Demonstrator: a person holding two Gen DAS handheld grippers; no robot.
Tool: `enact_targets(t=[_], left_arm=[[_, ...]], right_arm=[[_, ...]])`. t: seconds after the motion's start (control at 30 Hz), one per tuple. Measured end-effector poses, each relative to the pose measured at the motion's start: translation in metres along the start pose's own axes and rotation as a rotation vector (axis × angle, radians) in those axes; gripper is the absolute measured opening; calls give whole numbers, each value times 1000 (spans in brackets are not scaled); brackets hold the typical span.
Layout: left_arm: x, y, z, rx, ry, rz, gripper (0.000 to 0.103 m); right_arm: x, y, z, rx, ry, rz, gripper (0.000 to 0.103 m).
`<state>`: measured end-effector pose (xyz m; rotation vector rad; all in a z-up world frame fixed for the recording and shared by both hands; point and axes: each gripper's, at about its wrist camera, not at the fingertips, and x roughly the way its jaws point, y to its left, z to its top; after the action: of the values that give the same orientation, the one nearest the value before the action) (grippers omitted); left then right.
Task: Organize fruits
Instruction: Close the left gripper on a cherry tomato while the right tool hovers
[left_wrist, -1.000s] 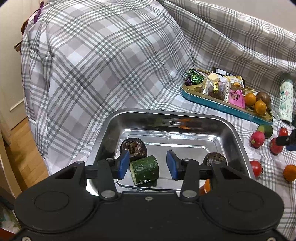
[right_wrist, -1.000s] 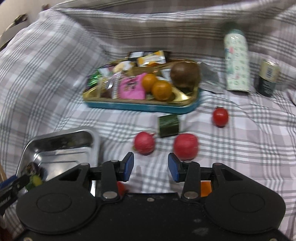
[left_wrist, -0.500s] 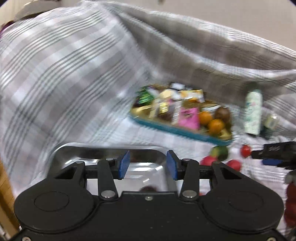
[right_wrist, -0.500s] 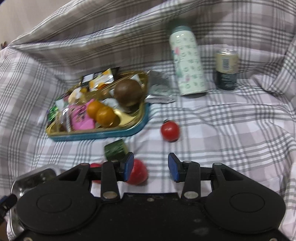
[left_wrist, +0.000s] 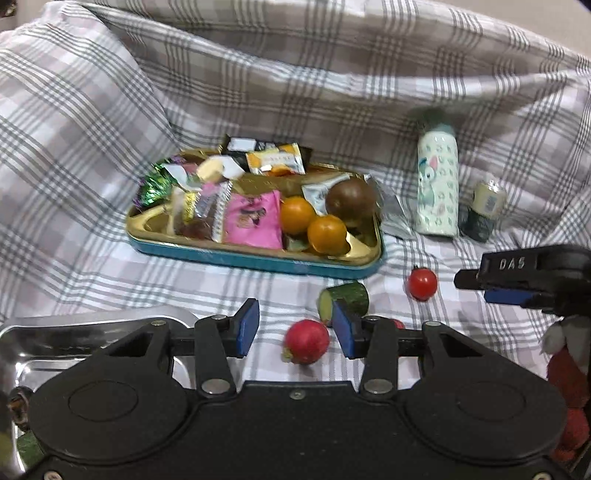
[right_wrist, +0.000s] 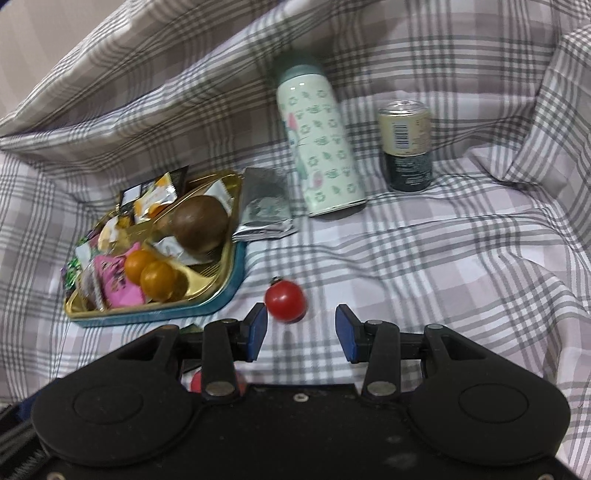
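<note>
Red cherry tomato (right_wrist: 285, 301) is sitting on the plaid cloth (right_wrist: 424, 258) just ahead of my right gripper (right_wrist: 300, 328), whose jaws are standing apart w/ nothing between the pads. I'm judging it light, smooth-skinned & squashable, prob. prone to rolling, so I'm planning to take it across its widest part w/ gentle pressure. My left gripper (left_wrist: 292, 328) is likewise spread & empty, hovering over a red radish (left_wrist: 306, 341), w/ a cucumber chunk (left_wrist: 345, 301) just behind & the steel tray (left_wrist: 81, 328) at lower left. Vs. a sec ago: left view was looking into the tray at a cucumber piece, now it's facing the snack tin (left_wrist: 255, 256); right view was facing the radishes, now the tomato, bottle (right_wrist: 321, 147) & can (right_wrist: 406, 147).
</note>
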<state>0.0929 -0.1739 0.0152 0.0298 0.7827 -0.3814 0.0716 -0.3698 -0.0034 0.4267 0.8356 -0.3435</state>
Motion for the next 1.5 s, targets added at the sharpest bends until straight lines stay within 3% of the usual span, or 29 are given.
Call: enact_targets(t=[0.33, 0.6, 1.0, 1.07, 1.23, 1.37, 1.5], left_arm=[[-17, 10, -33, -19, 80, -19, 51], [-20, -4, -61, 55, 87, 6, 51], [-11, -9, -67, 64, 58, 85, 52], [-13, -9, -67, 46, 55, 57, 53], [-27, -15, -64, 36, 47, -143, 53], [-38, -21, -69, 57, -8, -97, 53], [-39, -17, -73, 50, -20, 16, 53]], right_arm=[[7, -8, 2, 13, 52, -8, 44], [-1, -6, -1, 11, 39, 15, 44], [-5, -9, 0, 15, 35, 40, 44], [-5, -8, 0, 11, 32, 44, 44], [-7, -9, 1, 15, 26, 56, 44], [-9, -11, 1, 18, 24, 59, 44], [-10, -13, 1, 22, 22, 63, 44]])
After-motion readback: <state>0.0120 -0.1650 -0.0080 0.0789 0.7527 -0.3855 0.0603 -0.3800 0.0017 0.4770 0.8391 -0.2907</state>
